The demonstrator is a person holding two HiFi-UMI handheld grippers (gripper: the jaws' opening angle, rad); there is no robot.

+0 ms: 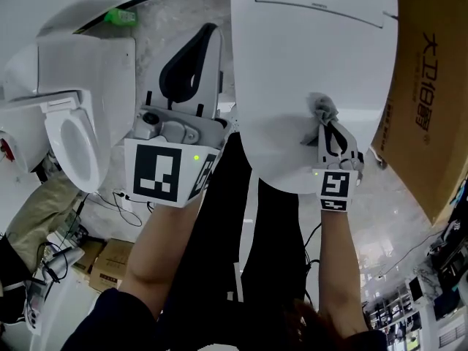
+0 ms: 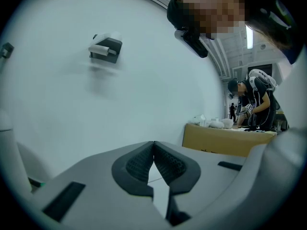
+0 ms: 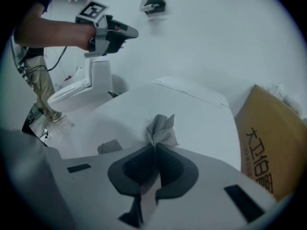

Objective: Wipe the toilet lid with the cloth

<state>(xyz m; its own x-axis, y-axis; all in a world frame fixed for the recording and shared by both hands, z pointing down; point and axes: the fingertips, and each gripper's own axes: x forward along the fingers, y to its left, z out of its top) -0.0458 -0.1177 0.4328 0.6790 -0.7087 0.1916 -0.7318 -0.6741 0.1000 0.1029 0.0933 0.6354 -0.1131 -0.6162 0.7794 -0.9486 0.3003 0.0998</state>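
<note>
At the left, the left hand-held gripper [image 1: 207, 32] is hanging in the air beside the toilet, well apart from the work. Its dark ribbed jaws are pressing together on nothing, and in its own view it is facing a bare white wall.

In the middle, the large white plastic toilet lid [image 1: 307, 57] is lying closed, and most of its surface is showing bare.

Right of centre, the right hand-held gripper [image 1: 326, 126] is pinching the small grey woven cloth [image 1: 322, 110] between its jaws. A crumpled tuft is sticking out beyond the tips, over the near part of the lid. Whether the tuft is actually pressing on the plastic is hard to tell.

At the far right, a brown cardboard box [image 1: 428, 86] is standing just beside the toilet.

The wiping step appears to be in hand, with much of the lid seemingly left to cover. The next move is probably calling for the tuft to be pushed down onto the lid. It would then be drawn in broad strokes towards the hinge end without sliding off the rim.
</note>
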